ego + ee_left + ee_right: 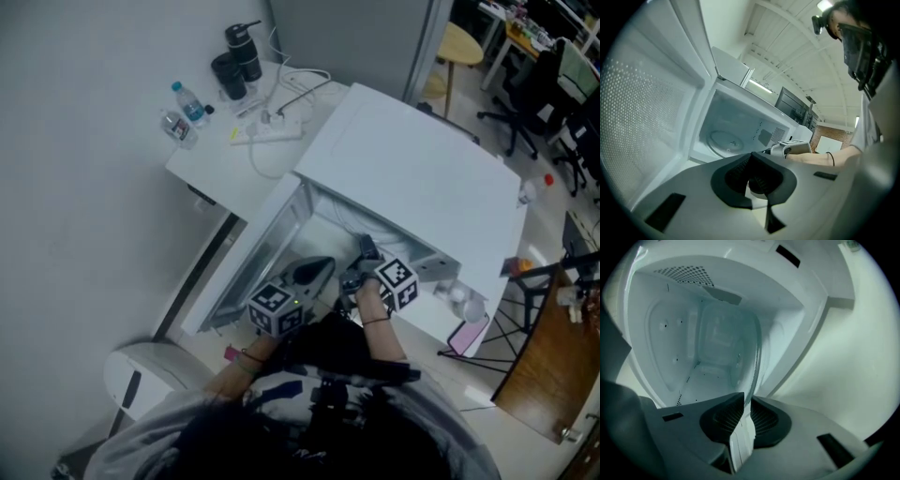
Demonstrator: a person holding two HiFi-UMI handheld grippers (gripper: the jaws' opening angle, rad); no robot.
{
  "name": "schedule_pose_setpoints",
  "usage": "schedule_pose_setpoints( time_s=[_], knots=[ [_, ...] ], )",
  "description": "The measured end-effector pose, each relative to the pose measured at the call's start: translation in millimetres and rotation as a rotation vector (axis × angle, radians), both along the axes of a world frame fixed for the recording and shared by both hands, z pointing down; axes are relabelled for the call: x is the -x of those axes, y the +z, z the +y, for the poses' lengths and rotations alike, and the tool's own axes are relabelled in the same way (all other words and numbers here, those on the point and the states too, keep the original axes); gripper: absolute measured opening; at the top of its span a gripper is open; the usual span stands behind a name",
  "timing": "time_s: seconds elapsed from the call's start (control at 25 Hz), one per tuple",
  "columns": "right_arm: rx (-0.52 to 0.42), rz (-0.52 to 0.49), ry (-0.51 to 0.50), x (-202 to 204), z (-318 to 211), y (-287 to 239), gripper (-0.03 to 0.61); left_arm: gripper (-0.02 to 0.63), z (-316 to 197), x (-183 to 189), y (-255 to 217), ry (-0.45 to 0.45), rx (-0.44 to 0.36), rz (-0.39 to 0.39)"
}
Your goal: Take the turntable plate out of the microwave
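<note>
1. The turntable plate (724, 140) is a clear, round glass disc. It lies level, low inside the cavity, with its near rim pinched between the right tongs (744, 401).
2. The microwave (412, 169) is white, and its door stands wide open.

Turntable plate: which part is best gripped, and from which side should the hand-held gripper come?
Grip its thin front rim, coming through the open front of the microwave. The turntable plate is a wide, flat glass disc lying on the cavity floor, walled in on the other sides, so only the edge fits between jaws. The right hand-held gripper pinches that rim.
</note>
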State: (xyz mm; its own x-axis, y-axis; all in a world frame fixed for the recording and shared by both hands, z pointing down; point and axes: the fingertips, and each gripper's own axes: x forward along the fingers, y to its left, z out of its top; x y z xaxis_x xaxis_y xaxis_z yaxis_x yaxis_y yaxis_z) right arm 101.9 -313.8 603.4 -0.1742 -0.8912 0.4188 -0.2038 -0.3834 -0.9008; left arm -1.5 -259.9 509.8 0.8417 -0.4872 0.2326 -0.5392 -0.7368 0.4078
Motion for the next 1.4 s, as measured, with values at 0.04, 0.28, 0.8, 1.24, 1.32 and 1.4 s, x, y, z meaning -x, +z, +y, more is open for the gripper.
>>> schedule_pose_setpoints(
  time_s=[0.04, 0.28, 0.8, 1.24, 1.32, 1.4],
  knots=[
    [-0.009, 0.004, 0.006, -2, 3, -2, 0.041, 0.002, 1, 0, 1, 0.001, 0.005, 0.003],
    [-0.038, 0.024, -0.018, -5, 28, -6, 0.037, 0.001, 0, 4, 17, -0.037, 0.105, 0.046],
    [-0.074, 0.091, -0.089, -4, 71, -4, 0.041, 0.139, -10, -24, 85, -0.045, 0.515, 0.256],
    [-0.109, 0.154, -0.195, 4, 86, -4, 0.048, 0.141, -54, -52, 95, -0.098, 0.600, 0.376],
    [-0.106, 0.182, -0.228, 7, 91, -3, 0.048, 0.125, -58, -58, 94, -0.089, 0.601, 0.400],
    [-0.116, 0.186, -0.254, 13, 94, -5, 0.048, 0.064, -60, -58, 95, -0.075, 0.606, 0.425]
  ],
)
